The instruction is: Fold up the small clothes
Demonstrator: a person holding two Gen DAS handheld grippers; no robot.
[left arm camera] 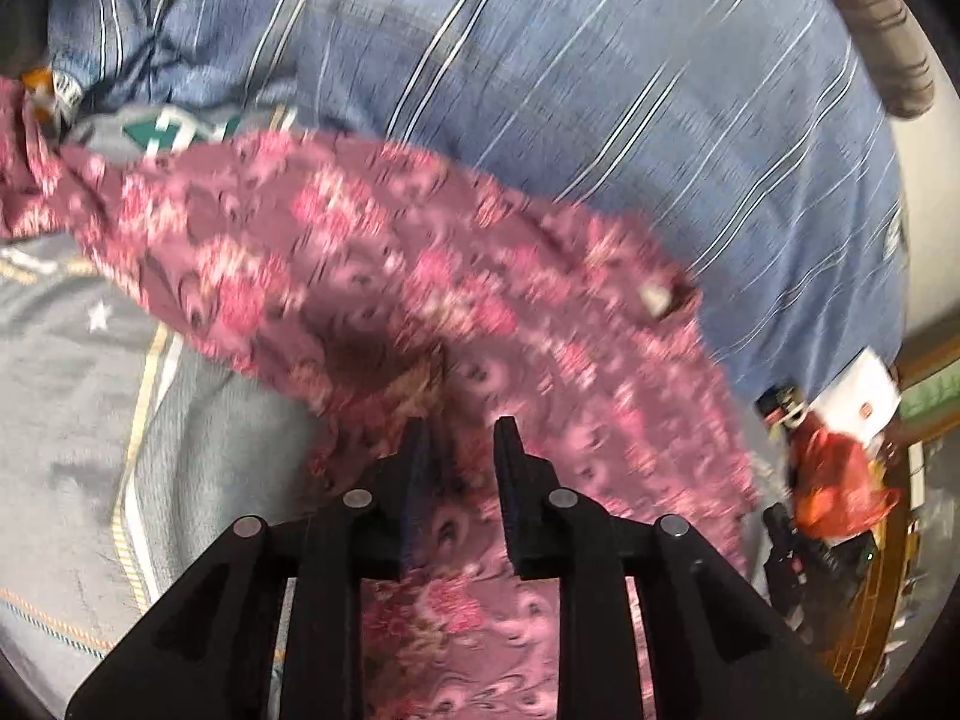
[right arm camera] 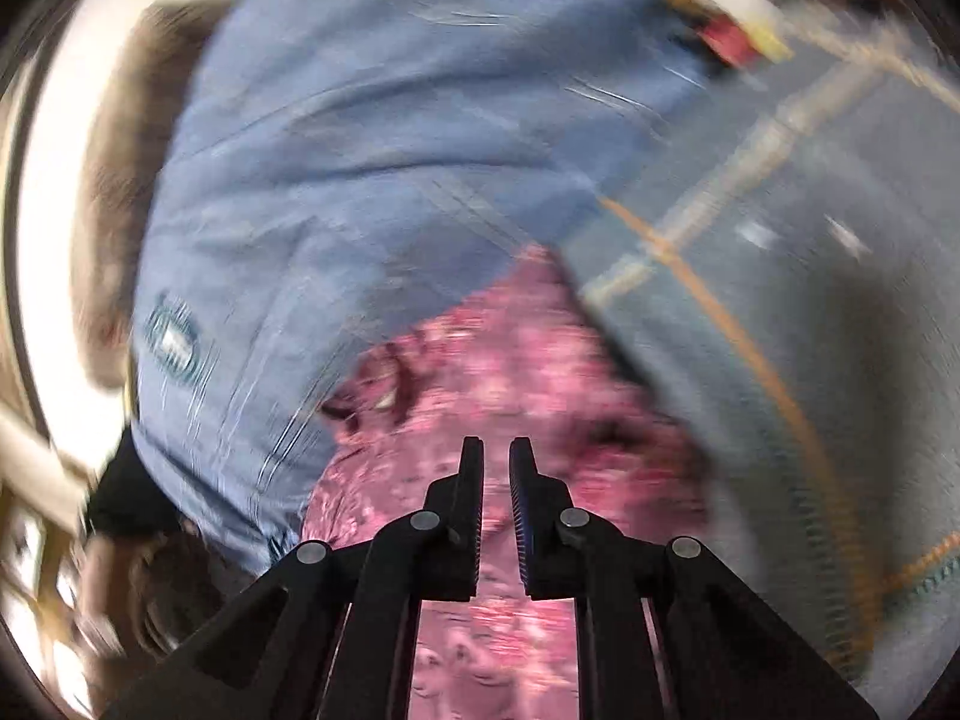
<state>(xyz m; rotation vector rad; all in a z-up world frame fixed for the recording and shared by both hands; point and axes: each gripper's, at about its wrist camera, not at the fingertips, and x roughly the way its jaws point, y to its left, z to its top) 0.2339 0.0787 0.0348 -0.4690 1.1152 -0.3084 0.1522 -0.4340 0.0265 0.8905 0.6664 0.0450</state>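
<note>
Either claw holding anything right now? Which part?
Cannot tell: left claw and right claw stand slightly apart over the pink floral garment; blur hides any pinch.

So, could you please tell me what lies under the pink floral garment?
The pink floral garment lies over a grey bedspread and blue striped fabric; anything directly beneath is covered.

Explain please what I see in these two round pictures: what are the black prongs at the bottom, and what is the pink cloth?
A person holds a two-finger gripper in each hand; each carries a wide-angle camera looking along its fingers. One picture is from the left gripper, the other from the right gripper. Below both lies a pink flowered garment, over a grey cover and blue striped cloth. Both jaws stand slightly apart; neither visibly pinches anything.
</note>
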